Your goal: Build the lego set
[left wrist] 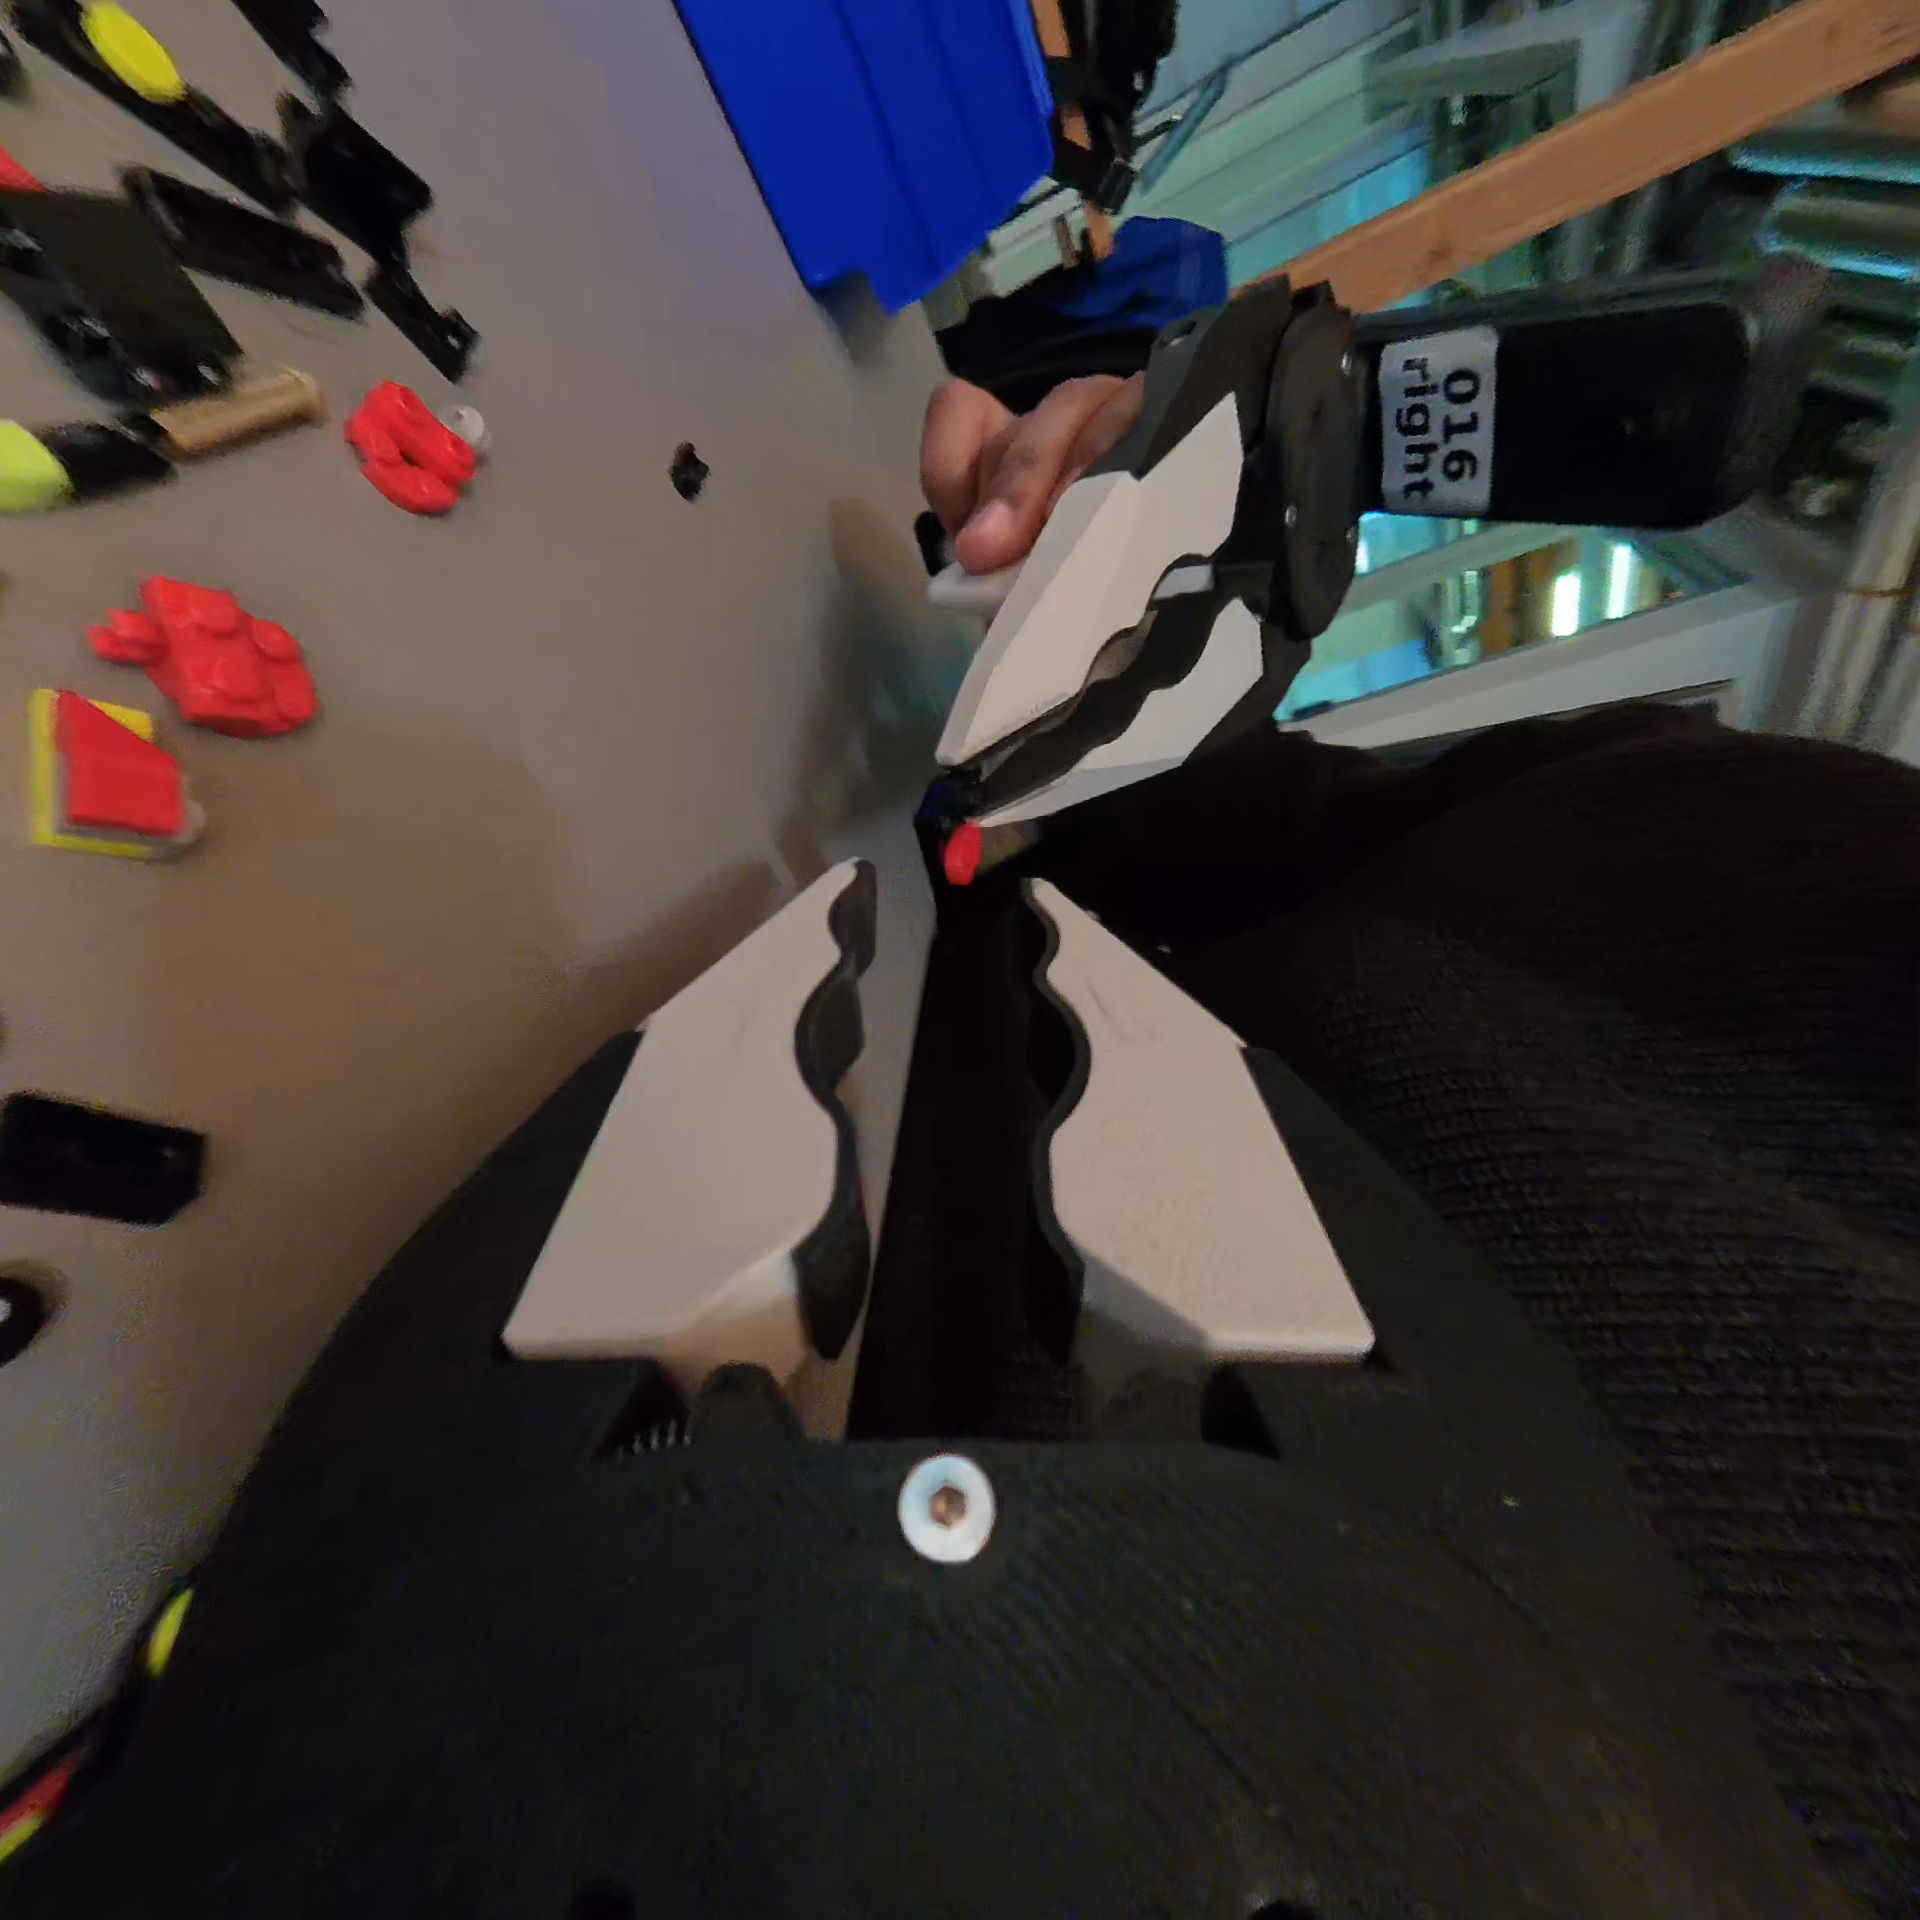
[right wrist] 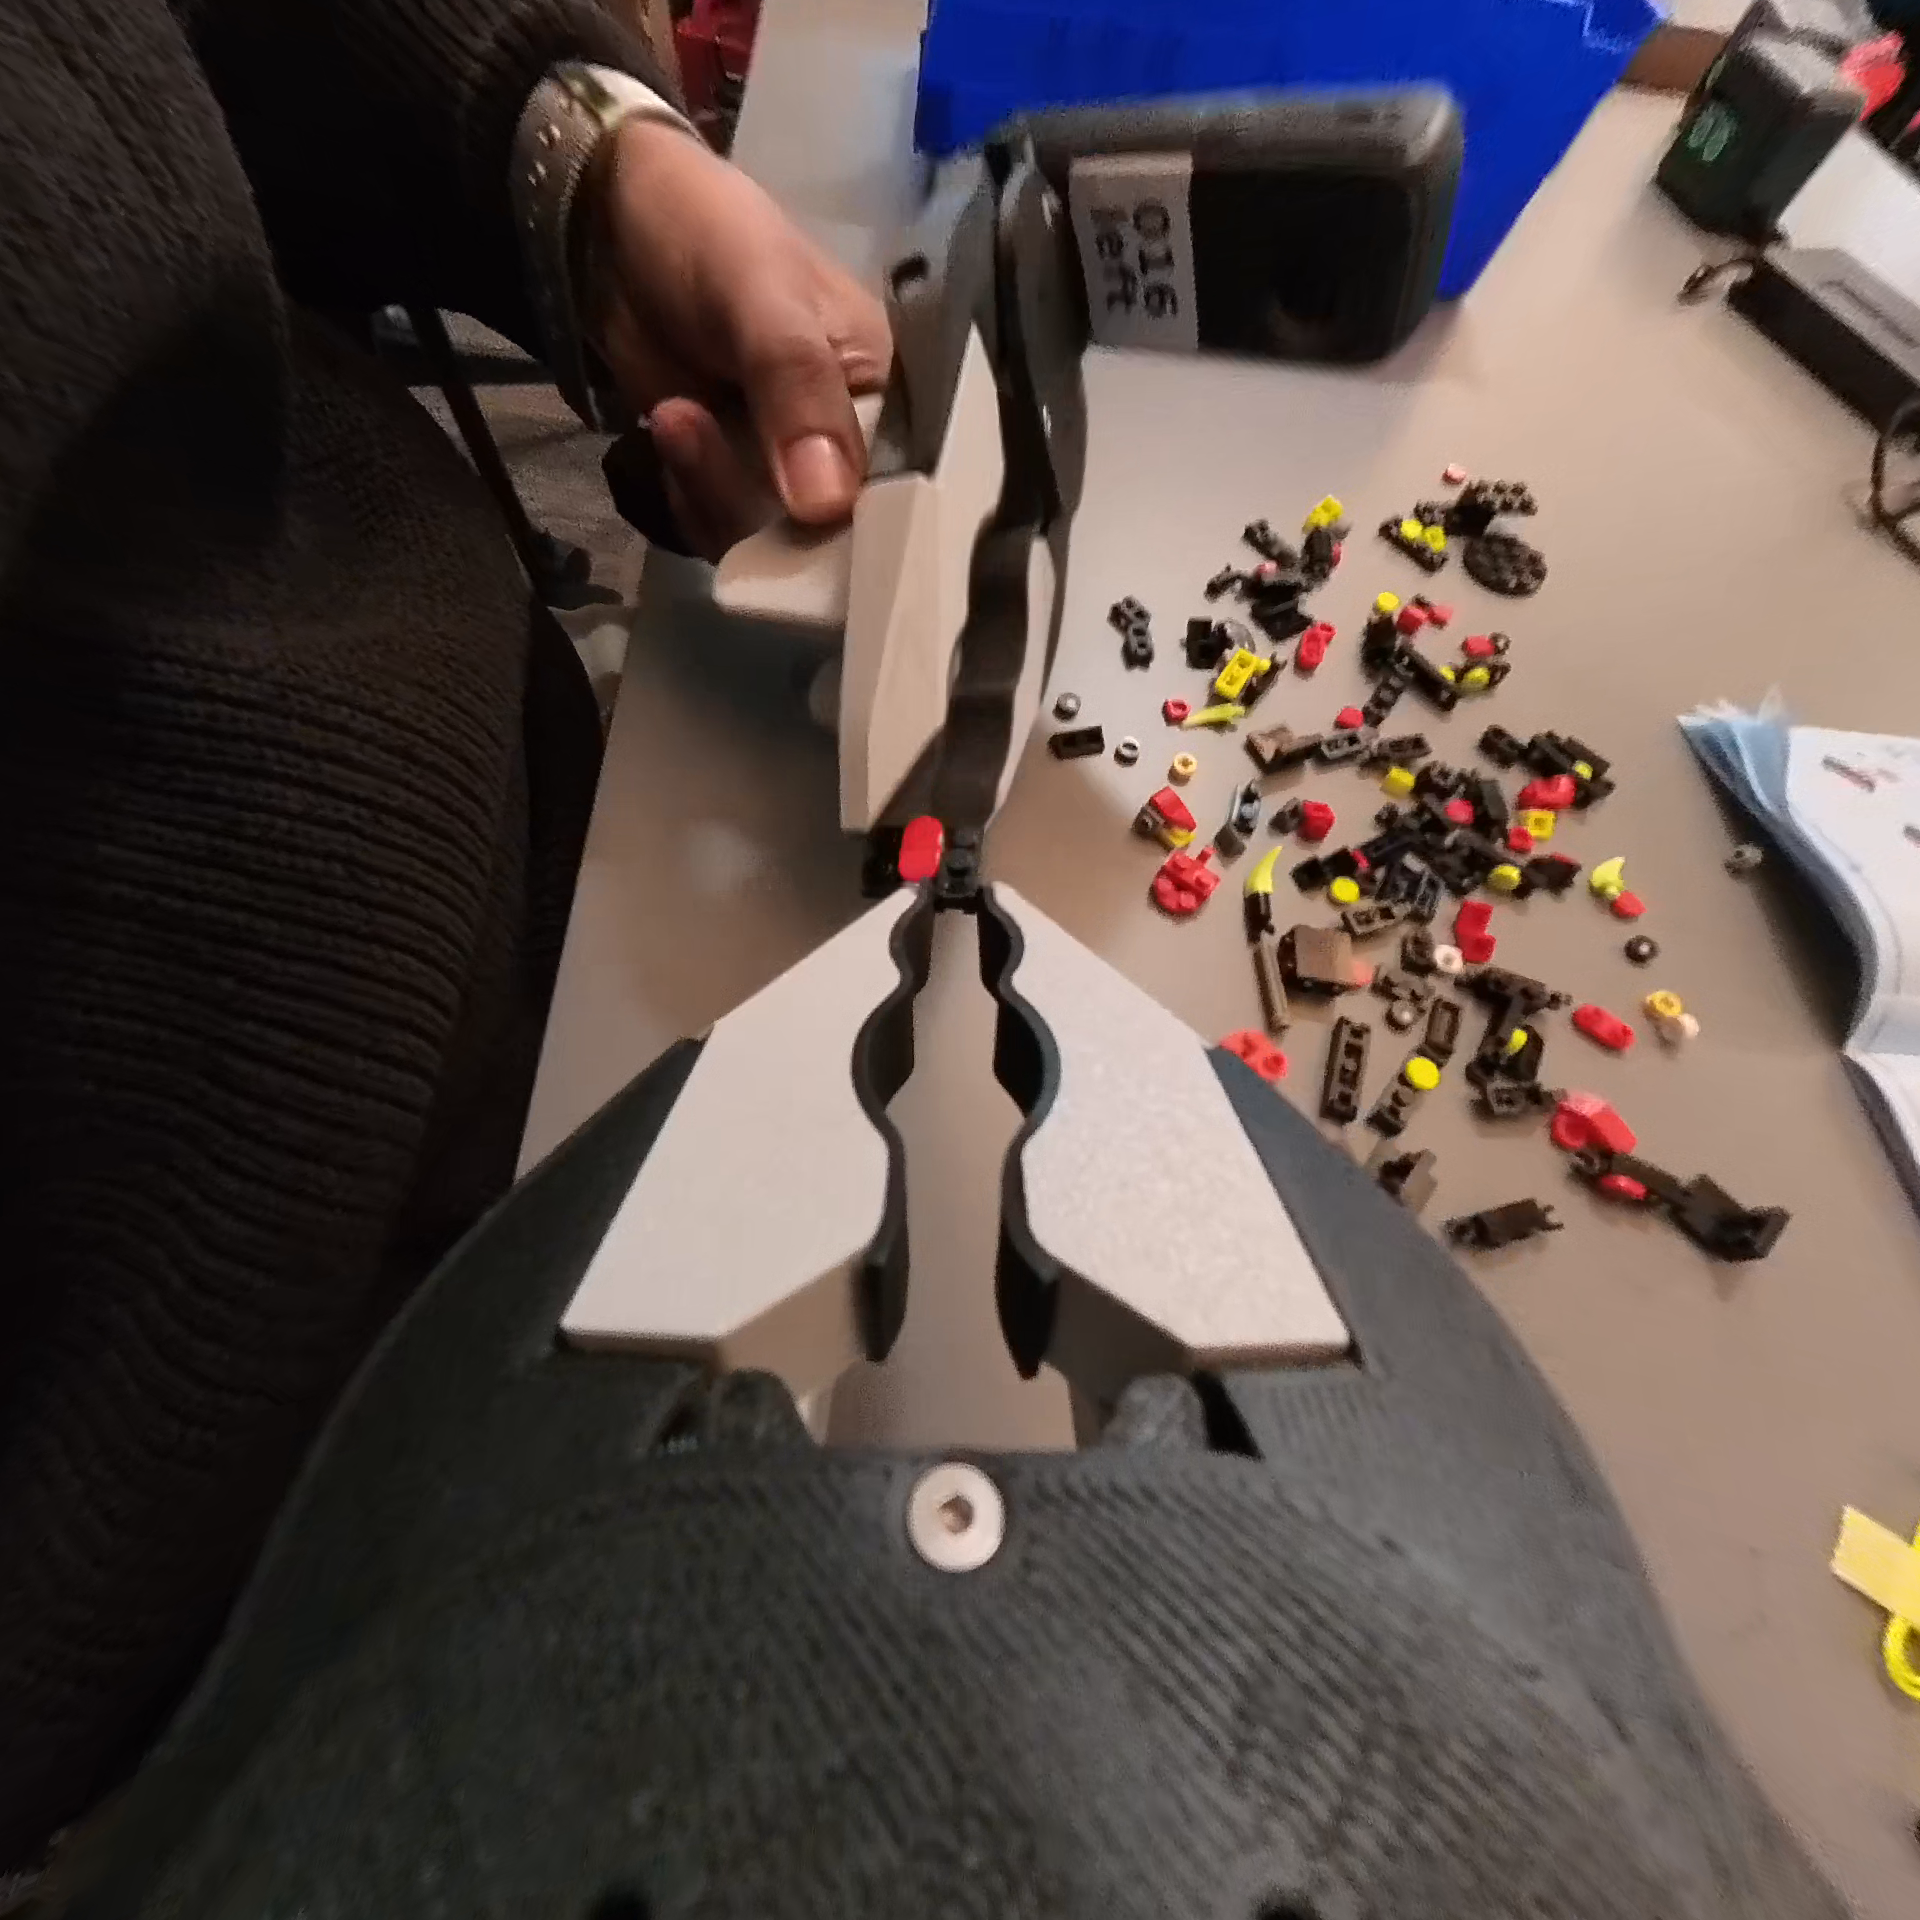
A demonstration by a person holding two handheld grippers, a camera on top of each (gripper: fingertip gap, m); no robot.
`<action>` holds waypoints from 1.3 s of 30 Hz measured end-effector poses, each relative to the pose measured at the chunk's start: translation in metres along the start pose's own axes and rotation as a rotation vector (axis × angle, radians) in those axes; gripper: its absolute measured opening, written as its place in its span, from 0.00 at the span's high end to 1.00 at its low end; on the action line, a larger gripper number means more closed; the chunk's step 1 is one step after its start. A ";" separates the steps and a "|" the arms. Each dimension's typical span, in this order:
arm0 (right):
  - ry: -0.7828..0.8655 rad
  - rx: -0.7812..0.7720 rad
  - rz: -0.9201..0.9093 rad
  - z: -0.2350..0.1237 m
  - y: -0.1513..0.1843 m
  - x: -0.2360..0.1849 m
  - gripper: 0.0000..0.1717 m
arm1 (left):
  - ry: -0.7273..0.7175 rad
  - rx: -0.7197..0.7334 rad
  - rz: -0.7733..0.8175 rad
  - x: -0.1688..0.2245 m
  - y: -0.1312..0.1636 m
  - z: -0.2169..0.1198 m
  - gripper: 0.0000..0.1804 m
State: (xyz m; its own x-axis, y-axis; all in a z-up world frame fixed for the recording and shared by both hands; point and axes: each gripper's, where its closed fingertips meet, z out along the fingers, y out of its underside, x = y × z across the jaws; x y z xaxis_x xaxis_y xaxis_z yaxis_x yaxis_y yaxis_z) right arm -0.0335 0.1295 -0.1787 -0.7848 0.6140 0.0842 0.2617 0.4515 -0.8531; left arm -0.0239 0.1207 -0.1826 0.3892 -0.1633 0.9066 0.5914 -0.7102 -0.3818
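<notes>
My right gripper is shut on a small black brick piece with a red rounded part fixed at its side. It holds the piece in the air near the table's near edge. My left gripper is open, and its tips stand just short of the red part without pressing on it. The right gripper reaches in from the upper right in the left wrist view. In the right wrist view the left gripper comes down from above, tip to tip with the right one.
Several loose black, red and yellow bricks lie scattered on the grey table to the right. A blue bin stands at the back, and an open booklet lies at the far right. A person's dark sleeve fills the left. My two grippers' fingertips are within a few centimetres of each other.
</notes>
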 end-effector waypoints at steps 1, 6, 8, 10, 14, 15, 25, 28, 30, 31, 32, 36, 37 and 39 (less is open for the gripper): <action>-0.002 -0.030 0.029 0.001 0.007 0.002 0.96 | -0.029 0.012 0.023 -0.002 -0.003 -0.002 0.85; -0.036 -0.194 0.148 0.009 0.046 0.006 0.96 | -0.114 0.064 0.108 -0.008 -0.015 -0.013 0.85; -0.035 -0.193 0.149 0.010 0.047 0.007 0.96 | -0.136 0.061 0.124 -0.010 -0.015 -0.014 0.85; -0.042 -0.188 0.151 0.010 0.046 0.006 0.96 | -0.142 0.057 0.134 -0.011 -0.014 -0.014 0.85; -0.053 -0.235 0.165 0.011 0.057 0.005 0.96 | -0.145 0.044 0.139 -0.011 -0.012 -0.013 0.86; -0.053 -0.236 0.163 0.011 0.057 0.005 0.96 | -0.144 0.042 0.142 -0.011 -0.012 -0.013 0.86; -0.056 -0.243 0.173 0.011 0.059 0.005 0.93 | -0.073 -0.030 0.170 0.002 0.001 -0.003 0.86; -0.006 -0.197 0.170 0.007 0.049 0.013 0.90 | -0.088 -0.032 0.210 0.003 0.000 -0.003 0.87; 0.063 -0.113 0.176 -0.001 0.032 0.026 0.89 | -0.090 -0.020 0.226 0.004 -0.002 -0.004 0.87; 0.110 -0.068 0.180 -0.006 0.024 0.035 0.88 | -0.090 -0.013 0.231 0.005 -0.003 -0.004 0.87; 0.164 -0.026 0.184 -0.013 0.017 0.044 0.87 | -0.088 -0.004 0.236 0.005 -0.005 -0.005 0.87; 0.413 0.079 0.173 -0.046 0.003 0.083 0.86 | -0.084 0.035 0.250 0.007 -0.012 -0.009 0.88; 0.468 0.068 0.182 -0.054 0.007 0.092 0.86 | -0.084 0.040 0.251 0.007 -0.013 -0.009 0.88; 0.524 -0.019 0.218 -0.063 0.026 0.102 0.89 | -0.088 0.043 0.247 0.005 -0.013 -0.010 0.88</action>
State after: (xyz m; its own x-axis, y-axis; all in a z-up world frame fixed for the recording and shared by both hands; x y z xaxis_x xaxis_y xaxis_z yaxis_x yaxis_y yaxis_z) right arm -0.0715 0.2449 -0.1594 -0.3293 0.9314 0.1551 0.4005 0.2865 -0.8704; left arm -0.0367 0.1225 -0.1709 0.5839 -0.2665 0.7668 0.5001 -0.6260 -0.5984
